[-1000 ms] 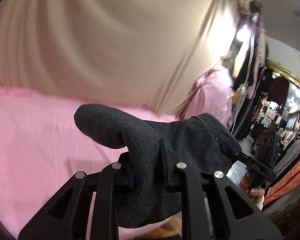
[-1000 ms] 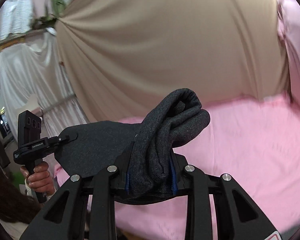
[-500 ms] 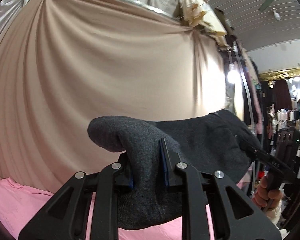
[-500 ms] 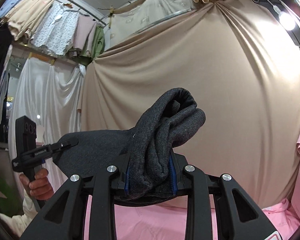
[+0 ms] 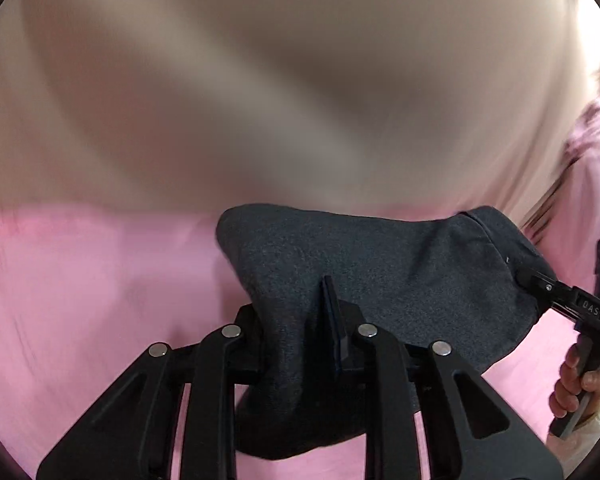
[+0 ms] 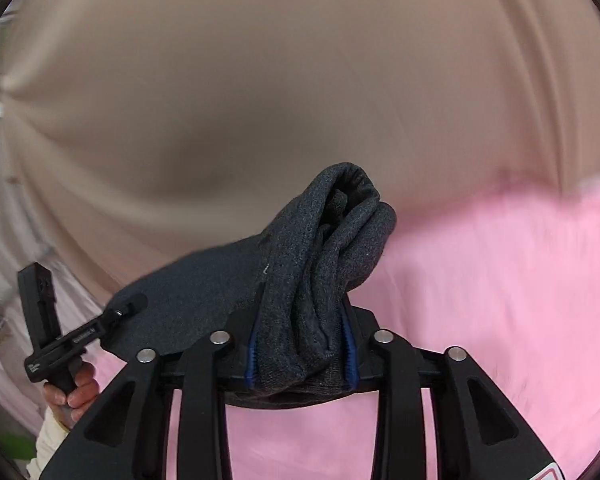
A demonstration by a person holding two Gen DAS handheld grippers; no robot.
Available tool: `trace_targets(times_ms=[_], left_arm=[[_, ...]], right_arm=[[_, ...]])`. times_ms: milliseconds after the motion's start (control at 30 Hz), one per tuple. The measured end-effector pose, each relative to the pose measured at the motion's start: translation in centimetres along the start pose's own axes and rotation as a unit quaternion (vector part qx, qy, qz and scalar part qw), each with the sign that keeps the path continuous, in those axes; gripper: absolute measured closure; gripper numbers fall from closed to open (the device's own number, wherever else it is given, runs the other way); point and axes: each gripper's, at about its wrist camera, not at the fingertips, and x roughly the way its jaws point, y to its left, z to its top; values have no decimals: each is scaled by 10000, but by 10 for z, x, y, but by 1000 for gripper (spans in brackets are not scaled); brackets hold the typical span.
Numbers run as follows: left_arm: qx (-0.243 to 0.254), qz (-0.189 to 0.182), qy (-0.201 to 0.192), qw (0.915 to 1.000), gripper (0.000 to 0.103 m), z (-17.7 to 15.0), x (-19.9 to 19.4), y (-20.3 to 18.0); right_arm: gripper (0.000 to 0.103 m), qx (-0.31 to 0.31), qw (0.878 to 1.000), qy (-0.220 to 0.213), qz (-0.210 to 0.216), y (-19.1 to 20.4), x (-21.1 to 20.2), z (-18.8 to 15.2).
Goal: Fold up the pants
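1. Your view has swung back down from the beige curtain (image 6: pixel 260 100) to the pink sheet (image 6: pixel 480 300): you are laying the pants (image 6: pixel 324 280) down.
2. Your left gripper (image 5: pixel 296 340) pinches one bunched end.
3. Your right gripper (image 6: pixel 300 344) is opening, cloth still between its jaws.

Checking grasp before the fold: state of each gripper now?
Left gripper: shut on the dark grey knit pants.
Right gripper: jaws opening, a bunched fold of the pants between the pads, which touch it.
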Motion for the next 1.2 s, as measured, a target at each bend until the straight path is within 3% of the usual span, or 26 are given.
trace_targets(times_ms=[67,100,167,267,367,433,500,567,600,633,667,700,767,867,933,967,1067,1133,1200], left_arm=[[-239,566,842,9946,83,-39,50,23],[-322,516,794,9950,80,-54,49,34],[-506,374,488,9968,75,-61,23,47],[-629,574,-15,9964,64,-39,-18,43],[-564,427,-315,9970,24,-4,-29,14],[-590,259,-330,9974,24,8,-14,1],[-513,412,-63,9978,24,13,20,-2],[-563,771,391,9947,27,11,67,1],[-616,891,632,9921,37,2,87,9],[-729,1099,941,9868,40,-6,108,23],[-956,986,1163,9837,35,-13,123,37],[-1249,656,990,9850,33,-18,123,50],[-1254,623,922,9858,32,-19,118,53],[-966,959,867,9869,30,-20,117,41],[-927,1041,828,9868,28,-20,115,41],[-925,1035,824,9869,28,-20,114,41],[-862,1198,688,9867,30,-23,92,36],[-634,1399,495,9869,30,-25,72,32],[-418,1559,308,9864,30,-31,50,23]], right_arm=[[71,323,9982,346,-365,-31,17,-29],[71,371,9992,125,-52,-40,2,-39],[68,196,9987,-280,-369,-37,-33,-43],[73,-232,9987,-456,-76,-11,-55,-29],[74,-513,9974,-331,378,30,-40,-7],[74,-718,9962,-210,453,48,-18,1],[75,-843,9956,-9,404,54,14,13],[78,-773,9967,239,-77,34,50,15],[86,-760,9957,348,-397,24,63,15],[103,-661,9952,476,-545,5,74,12],[103,-450,9982,355,-180,-8,70,11],[103,-63,9992,380,80,-21,66,12],[103,206,9991,373,71,-21,55,13],[99,-447,9987,197,115,19,39,10],[103,-801,9953,425,-325,22,51,4],[103,-777,9945,532,-453,12,61,-1],[103,-303,9982,416,-300,5,36,0],[96,-517,9979,169,-352,21,15,-4],[96,-707,9954,150,-632,19,17,-17]])
